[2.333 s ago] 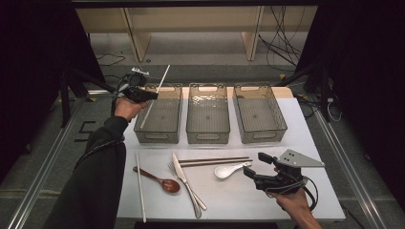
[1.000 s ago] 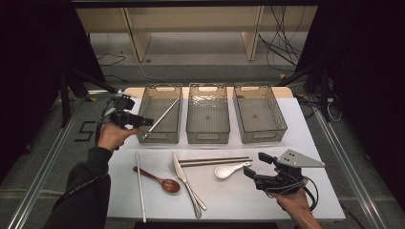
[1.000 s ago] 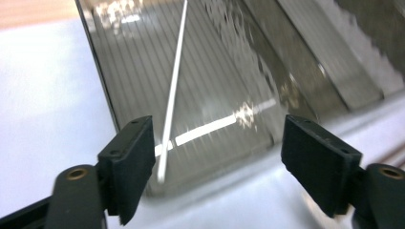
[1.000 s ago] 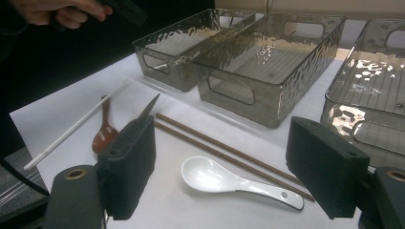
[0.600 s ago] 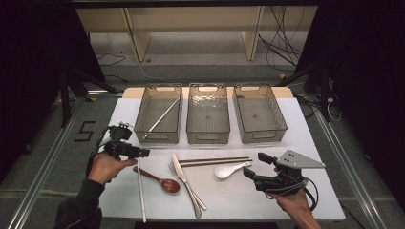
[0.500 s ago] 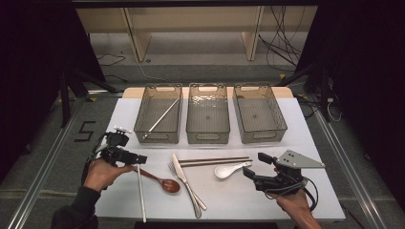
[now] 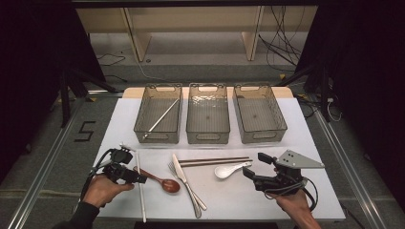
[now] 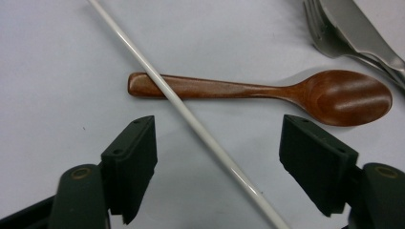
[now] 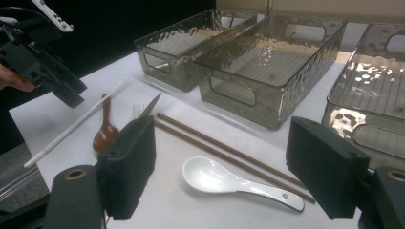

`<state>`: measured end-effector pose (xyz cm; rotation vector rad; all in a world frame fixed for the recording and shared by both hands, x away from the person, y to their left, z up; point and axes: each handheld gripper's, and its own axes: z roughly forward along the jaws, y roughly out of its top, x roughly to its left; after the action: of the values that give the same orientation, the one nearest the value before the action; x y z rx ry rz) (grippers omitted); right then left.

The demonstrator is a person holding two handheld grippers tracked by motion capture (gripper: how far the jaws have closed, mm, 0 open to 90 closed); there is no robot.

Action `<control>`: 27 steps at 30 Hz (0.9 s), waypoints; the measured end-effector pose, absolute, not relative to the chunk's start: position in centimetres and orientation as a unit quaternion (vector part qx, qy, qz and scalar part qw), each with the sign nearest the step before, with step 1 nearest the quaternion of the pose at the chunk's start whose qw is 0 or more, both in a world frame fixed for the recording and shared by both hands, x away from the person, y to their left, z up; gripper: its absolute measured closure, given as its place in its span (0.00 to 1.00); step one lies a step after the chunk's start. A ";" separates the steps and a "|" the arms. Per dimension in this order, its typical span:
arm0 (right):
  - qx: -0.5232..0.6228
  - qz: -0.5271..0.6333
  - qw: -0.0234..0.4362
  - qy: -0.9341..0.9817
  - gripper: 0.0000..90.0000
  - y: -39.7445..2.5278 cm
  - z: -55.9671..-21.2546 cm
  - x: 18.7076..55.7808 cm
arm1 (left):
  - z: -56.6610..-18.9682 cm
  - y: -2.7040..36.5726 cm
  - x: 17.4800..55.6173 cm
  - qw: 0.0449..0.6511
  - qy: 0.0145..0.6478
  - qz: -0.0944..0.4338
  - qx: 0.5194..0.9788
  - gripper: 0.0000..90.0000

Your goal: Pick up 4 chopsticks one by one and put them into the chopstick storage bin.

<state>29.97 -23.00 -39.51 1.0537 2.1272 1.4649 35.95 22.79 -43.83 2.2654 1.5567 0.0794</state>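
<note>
My left gripper (image 7: 141, 180) hovers open low over the front left of the table. Between its jaws in the left gripper view (image 8: 217, 136) a long white chopstick (image 8: 191, 119) runs diagonally, crossing the handle of a wooden spoon (image 8: 267, 90). The same chopstick (image 7: 140, 186) and spoon (image 7: 164, 182) lie beside that gripper in the high view. Another white chopstick (image 7: 162, 116) rests slanted inside the left bin (image 7: 139, 119). My right gripper (image 7: 248, 173) is open at the front right, its jaws framing a white ceramic spoon (image 9: 224, 181).
Three clear bins stand in a row at the back: left, middle (image 7: 207, 138) and right (image 7: 282, 121). A fork and a knife (image 7: 186, 183) lie mid-table. A pair of brown chopsticks (image 7: 215, 161) lies in front of the middle bin. The left gripper (image 9: 62, 90) also appears in the right gripper view.
The left gripper let go of a white chopstick in the left bin, then drew back and down to the front left, over the second white chopstick. The right gripper stayed put.
</note>
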 end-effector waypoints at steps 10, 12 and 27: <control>0.372 0.516 0.176 0.751 0.29 -23.0 -39.6 30.0 | -45.1 22.4 35.9 0.173 0.545 0.013 0.820 0.48; 0.372 0.516 0.177 0.751 0.29 -23.0 -39.6 30.0 | -45.4 22.2 35.9 0.168 0.543 0.012 0.823 0.49; 0.371 0.518 0.175 0.751 0.29 -23.0 -39.5 30.0 | -46.2 21.6 36.1 0.144 0.528 0.004 0.837 0.59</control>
<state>29.97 -23.02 -39.52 1.0507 2.1269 1.4673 36.11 21.60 -46.21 2.4123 1.5229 0.0102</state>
